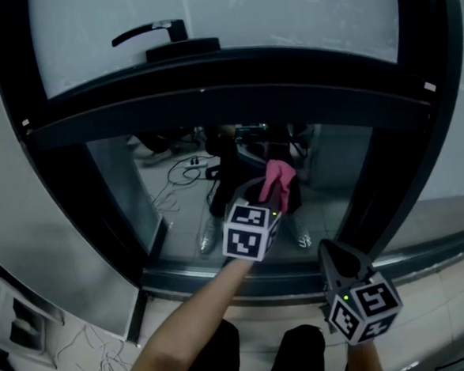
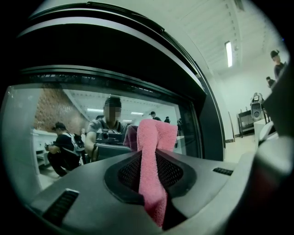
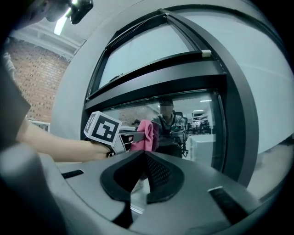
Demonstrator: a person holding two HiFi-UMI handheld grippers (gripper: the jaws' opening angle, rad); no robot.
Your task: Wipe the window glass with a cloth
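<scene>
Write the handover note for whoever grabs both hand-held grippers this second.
Left hand-held gripper: shut on the pink cloth, raised in front of the lower window pane.
Right hand-held gripper: shut, nothing in it, held lower and to the right.
Done: cloth is gripped and up at the pane. Whether it touches the glass, or how much is wiped, cannot be told.
Left: wipe the pane with the cloth.

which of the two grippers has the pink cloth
The left gripper, up at the lower pane, has the pink cloth clamped in its jaws; the right gripper hangs back with nothing between its jaws.
</scene>
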